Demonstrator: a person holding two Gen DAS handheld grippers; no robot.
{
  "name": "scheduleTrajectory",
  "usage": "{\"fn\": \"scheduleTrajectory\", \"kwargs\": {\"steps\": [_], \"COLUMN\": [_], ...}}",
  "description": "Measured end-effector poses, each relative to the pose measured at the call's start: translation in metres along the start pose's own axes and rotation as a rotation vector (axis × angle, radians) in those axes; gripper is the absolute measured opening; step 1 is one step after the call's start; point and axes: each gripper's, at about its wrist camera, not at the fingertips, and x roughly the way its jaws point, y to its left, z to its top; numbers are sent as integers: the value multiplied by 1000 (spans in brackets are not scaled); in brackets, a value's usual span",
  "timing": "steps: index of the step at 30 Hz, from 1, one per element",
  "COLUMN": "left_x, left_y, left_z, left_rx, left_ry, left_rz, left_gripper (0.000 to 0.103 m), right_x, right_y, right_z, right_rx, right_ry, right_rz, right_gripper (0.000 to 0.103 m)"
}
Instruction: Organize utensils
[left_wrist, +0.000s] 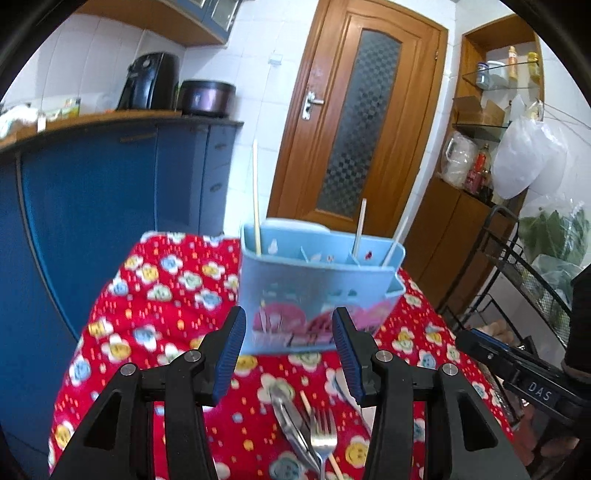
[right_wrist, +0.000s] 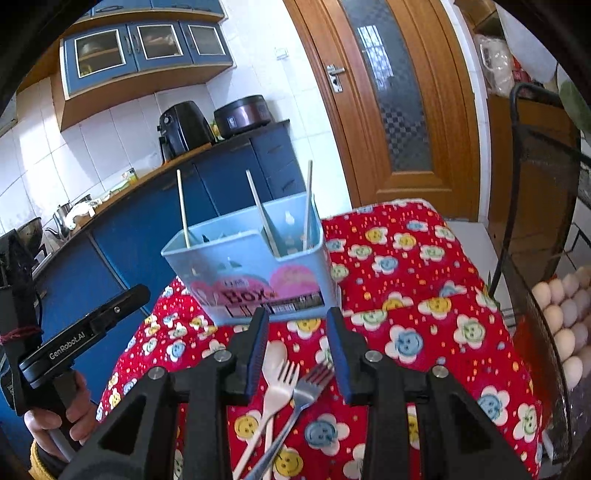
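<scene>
A light blue utensil box stands on the red flowered cloth, with three chopsticks upright in its compartments. My left gripper hovers open just in front of the box, with nothing between its fingers. Below it lie a metal fork, a metal spoon and a loose chopstick. My right gripper is open over a cream spoon, a cream fork and a metal fork, and grips none of them.
Blue cabinets with an air fryer and a cooker on the counter run along the left. A wooden door is behind. A black wire rack holding eggs stands right of the table. A hand holds the left gripper's handle.
</scene>
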Motion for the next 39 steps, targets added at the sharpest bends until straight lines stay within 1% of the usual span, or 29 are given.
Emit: {"fn": "scheduleTrajectory", "kwargs": {"steps": [3, 8, 12, 16, 22, 27, 32, 33, 35, 36, 38, 39], "left_x": [2, 7, 10, 16, 20, 23, 26, 27, 29, 31, 34, 36], "left_y": [2, 2, 2, 5, 8, 5, 3, 2, 1, 0, -2, -3], "left_z": [-10, -23, -31, -35, -45, -57, -66, -67, -69, -71, -73, -74], "left_rx": [-14, -8, 2, -13, -27, -31, -33, -32, -32, -31, -31, -31], "left_ry": [38, 90, 116, 135, 175, 225, 256, 261, 274, 282, 291, 297], "left_rz": [-8, -15, -20, -22, -49, -85, -125, -134, -149, -157, -165, -167], "left_gripper": [50, 50, 50, 50, 50, 50, 50, 49, 41, 39, 32, 31], "right_x": [3, 10, 13, 15, 23, 29, 36, 37, 41, 42, 46, 47], "right_y": [-4, -13, -18, -21, -24, -26, -28, -29, -31, -31, -32, -33], "right_z": [-9, -21, -28, -34, -43, -48, -52, -53, -54, -55, -57, -57], "right_rx": [18, 54, 72, 87, 103, 120, 151, 155, 170, 175, 190, 194], "right_ry": [25, 73, 93, 106, 145, 174, 208, 212, 227, 232, 246, 250], "right_rz": [-2, -1, -1, 3, 16, 34, 59, 61, 64, 64, 71, 72], "right_gripper": [35, 35, 35, 35, 35, 35, 35, 35, 35, 35, 35, 35]}}
